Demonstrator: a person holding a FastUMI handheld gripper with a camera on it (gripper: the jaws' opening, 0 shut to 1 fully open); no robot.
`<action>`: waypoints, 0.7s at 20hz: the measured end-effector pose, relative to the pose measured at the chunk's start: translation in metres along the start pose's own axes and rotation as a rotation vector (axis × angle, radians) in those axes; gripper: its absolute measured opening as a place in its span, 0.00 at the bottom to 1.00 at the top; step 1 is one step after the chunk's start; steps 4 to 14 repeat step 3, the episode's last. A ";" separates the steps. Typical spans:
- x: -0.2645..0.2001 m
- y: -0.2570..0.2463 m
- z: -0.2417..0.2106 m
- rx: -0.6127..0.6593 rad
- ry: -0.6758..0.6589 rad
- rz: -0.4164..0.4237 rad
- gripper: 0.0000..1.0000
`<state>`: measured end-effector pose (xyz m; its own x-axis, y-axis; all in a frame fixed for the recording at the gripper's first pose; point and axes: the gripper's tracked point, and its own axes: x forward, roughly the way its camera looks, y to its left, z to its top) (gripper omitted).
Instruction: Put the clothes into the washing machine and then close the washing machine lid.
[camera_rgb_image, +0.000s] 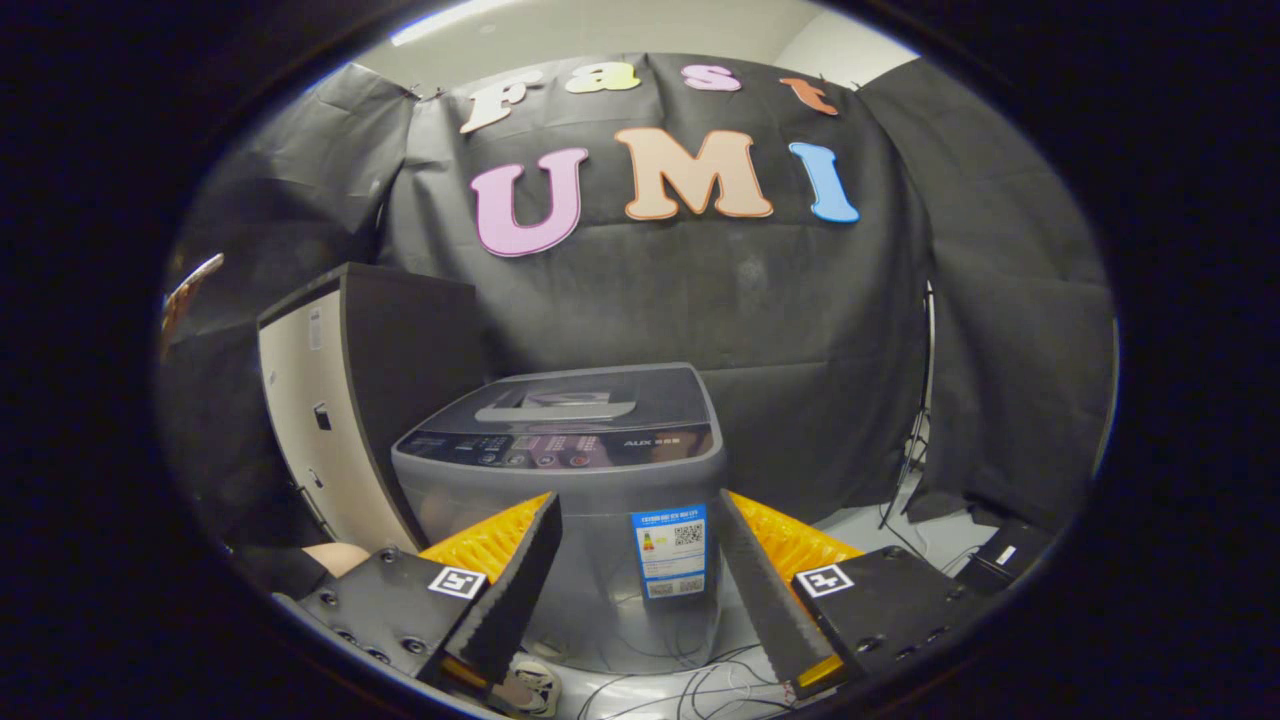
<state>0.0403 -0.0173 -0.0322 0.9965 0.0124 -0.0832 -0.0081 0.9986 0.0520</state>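
The gripper (637, 530) is released: its two fingers (515, 590) are spread wide apart and hold nothing. The gap between them is bare.

The washing machine (565, 470) stands just ahead of the fingers and a bit lower. Its grey body shows right through the gap. The lid (575, 400) is down flat on top, shut. A dark strip of buttons (545, 447) runs along the front edge of the top. A blue and white sticker (670, 551) is stuck on the front of the machine, between the two fingers.

Off to the left of the machine, close beside it, stands a tall cabinet (325, 420) with a pale front and a dark side. It rises higher than the machine.

Behind the machine hangs the black cloth wall (800, 330).

Down low, under the fingers, thin cables (690, 685) lie loose on the pale floor (860, 525). A shoe (530, 688) shows near the left finger. More cables (915, 440) hang along the cloth, beyond the right finger. A dark box (1000, 560) sits on the floor far off past the right finger.
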 end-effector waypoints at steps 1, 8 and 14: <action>-0.002 0.000 0.002 0.000 -0.008 0.003 0.97; -0.004 0.002 0.008 -0.005 -0.037 0.006 0.97; -0.004 0.002 0.008 -0.005 -0.037 0.006 0.97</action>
